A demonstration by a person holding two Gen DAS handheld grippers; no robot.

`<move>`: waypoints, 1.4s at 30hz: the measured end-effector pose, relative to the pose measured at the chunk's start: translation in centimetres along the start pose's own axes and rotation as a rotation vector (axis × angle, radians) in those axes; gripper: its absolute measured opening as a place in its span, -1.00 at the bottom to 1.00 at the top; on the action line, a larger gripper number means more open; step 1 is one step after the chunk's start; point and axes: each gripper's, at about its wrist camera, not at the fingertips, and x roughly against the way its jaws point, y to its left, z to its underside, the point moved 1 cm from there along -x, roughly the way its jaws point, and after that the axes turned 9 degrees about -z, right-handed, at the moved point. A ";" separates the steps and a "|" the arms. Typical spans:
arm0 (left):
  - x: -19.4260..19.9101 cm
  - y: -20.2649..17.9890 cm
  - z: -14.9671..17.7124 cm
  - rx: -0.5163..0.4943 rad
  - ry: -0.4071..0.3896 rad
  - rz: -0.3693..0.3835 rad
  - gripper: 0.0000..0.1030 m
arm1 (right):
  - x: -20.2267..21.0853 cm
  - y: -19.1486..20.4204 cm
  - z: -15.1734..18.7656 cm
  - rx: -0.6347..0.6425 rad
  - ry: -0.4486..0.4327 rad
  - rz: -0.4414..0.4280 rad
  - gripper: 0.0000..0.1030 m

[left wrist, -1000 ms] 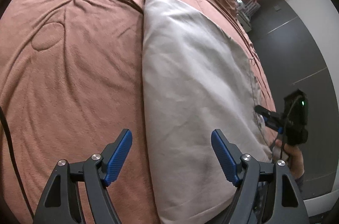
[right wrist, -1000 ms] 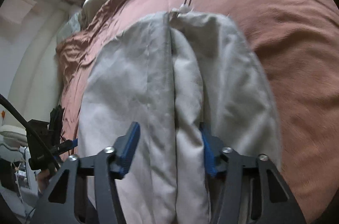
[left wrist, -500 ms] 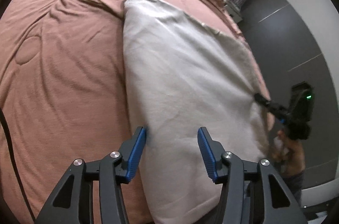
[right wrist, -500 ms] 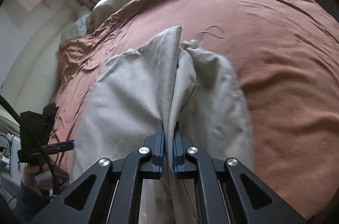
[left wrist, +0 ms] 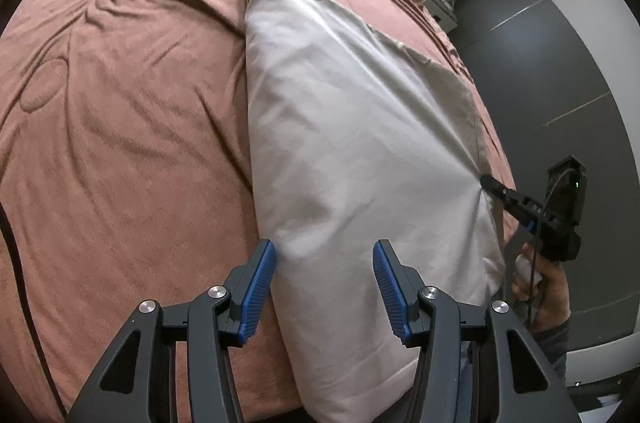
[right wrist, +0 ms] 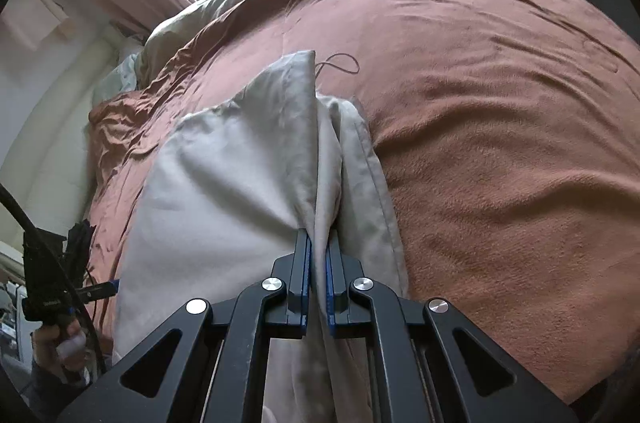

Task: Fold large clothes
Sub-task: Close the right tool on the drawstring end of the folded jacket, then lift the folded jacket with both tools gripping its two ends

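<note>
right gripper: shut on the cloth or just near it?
Shut on it. The right gripper has its blue pads pinching a raised ridge of the beige garment.

Beige garment (left wrist: 352, 127), rust blanket (left wrist: 132, 111)

Both wrist views are looking steeply down along their own fingers (left wrist: 260, 279), close over the bed (left wrist: 120, 143). Both are sharing the beige garment (left wrist: 352, 127) and are facing across it, each catching the other hand's gripper at frame edge.
</note>
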 end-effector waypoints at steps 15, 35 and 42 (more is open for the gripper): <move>0.9 0.8 -1.7 0.034 -0.023 0.046 0.07 | 5.5 -2.1 -1.2 -0.085 -0.124 0.004 0.52; -2.8 4.3 -8.1 0.077 -0.024 0.007 0.35 | -5.7 -6.9 -6.9 -0.185 0.133 -0.245 0.62; -4.3 4.2 -10.2 0.078 -0.044 0.019 0.35 | -9.6 -8.1 -10.1 -0.183 0.181 -0.325 0.21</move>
